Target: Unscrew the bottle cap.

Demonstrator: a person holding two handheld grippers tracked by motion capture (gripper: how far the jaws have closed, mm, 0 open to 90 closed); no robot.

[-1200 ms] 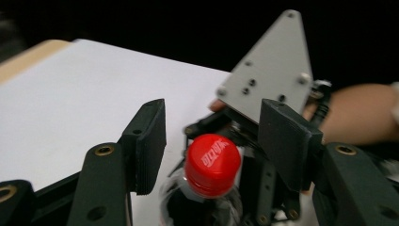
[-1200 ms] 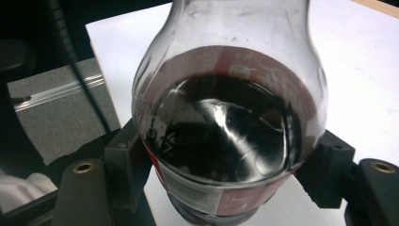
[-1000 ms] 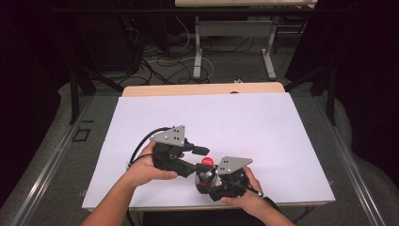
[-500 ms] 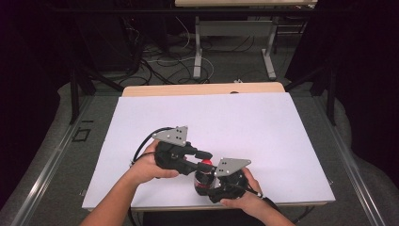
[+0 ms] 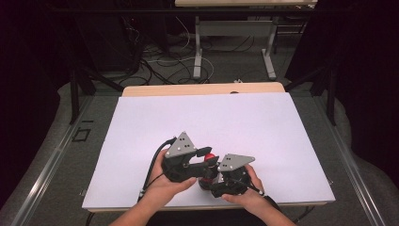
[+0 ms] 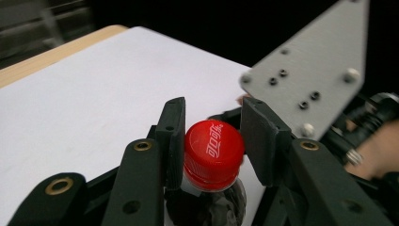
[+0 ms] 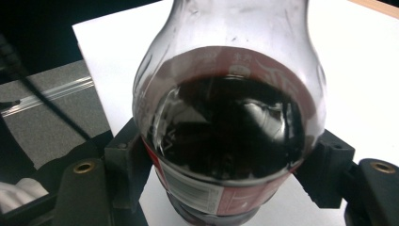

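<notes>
A cola bottle [image 7: 230,136] stands clamped in the right gripper [image 7: 230,188], its red cap [image 6: 213,149] (at twelve o'clock) pinched by the left gripper [image 6: 211,141].

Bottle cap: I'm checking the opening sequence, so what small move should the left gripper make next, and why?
Probably twist the red cap to loosen it. The left gripper has its jaws on either side of the cap, just closed in on it, and the right gripper clamps the bottle by its body, upright on the white table, so it seems braced for turning.
</notes>
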